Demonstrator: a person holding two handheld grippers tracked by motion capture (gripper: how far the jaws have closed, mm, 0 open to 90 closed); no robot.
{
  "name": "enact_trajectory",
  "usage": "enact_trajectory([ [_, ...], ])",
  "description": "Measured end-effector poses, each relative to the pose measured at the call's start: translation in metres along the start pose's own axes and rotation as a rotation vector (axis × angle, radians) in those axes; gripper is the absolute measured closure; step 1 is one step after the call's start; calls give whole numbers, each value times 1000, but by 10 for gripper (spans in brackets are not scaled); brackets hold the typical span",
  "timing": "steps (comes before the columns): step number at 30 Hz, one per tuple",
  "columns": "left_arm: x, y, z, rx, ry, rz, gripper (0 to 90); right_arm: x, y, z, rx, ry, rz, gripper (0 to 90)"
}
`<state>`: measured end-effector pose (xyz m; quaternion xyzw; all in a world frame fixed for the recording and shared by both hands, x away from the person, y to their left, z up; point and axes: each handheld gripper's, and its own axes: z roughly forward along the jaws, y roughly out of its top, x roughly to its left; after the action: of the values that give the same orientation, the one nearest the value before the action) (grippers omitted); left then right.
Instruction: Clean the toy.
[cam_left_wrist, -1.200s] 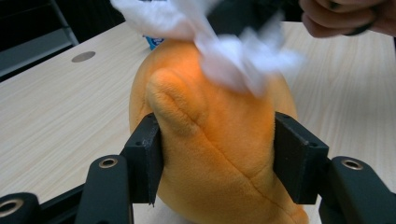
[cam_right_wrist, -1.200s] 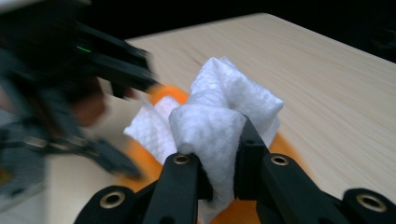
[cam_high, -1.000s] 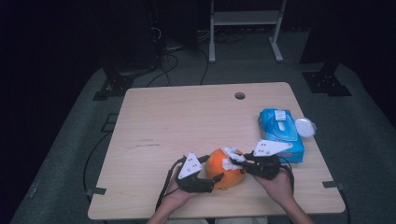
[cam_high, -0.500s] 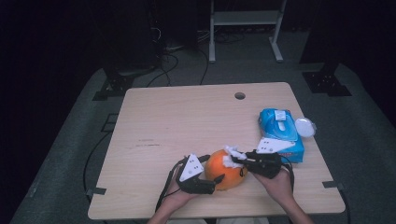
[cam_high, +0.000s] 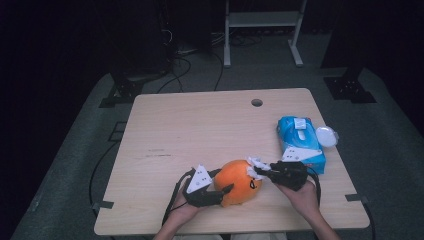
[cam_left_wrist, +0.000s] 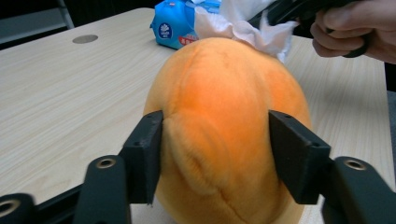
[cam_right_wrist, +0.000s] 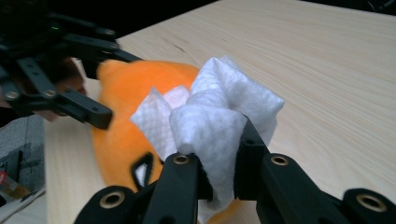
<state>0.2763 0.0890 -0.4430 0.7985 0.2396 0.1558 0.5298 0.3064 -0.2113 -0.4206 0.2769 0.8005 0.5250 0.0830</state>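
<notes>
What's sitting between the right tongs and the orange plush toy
A crumpled white tissue, pinched in the right tongs and pressed against the top of the orange plush toy. The right gripper view shows it best; it also shows in the high view.

I count one orange plush toy (cam_high: 240, 181) on the table (cam_high: 200, 125), and one crumpled white tissue (cam_high: 256, 165) against it. There is one blue pack of wipes (cam_high: 299, 140) and one small white round lid (cam_high: 326, 136) just beside it. I am working two grippers, the left gripper (cam_high: 222, 192) and the right gripper (cam_high: 264, 171).
</notes>
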Motion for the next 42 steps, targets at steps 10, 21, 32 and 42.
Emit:
enact_trajectory([
  [10,-2,8,0,-46,58,40,462,14,9,8,-28,40,-44,804],
  [21,3,0,-10,-40,133,77,479,-11,-9,18,37,-31,34,803],
  [32,15,-6,-12,-36,127,1,458,7,-6,27,18,26,-37,803],
  [42,-4,1,-6,-48,49,88,411,19,14,20,-40,36,-69,803],
])
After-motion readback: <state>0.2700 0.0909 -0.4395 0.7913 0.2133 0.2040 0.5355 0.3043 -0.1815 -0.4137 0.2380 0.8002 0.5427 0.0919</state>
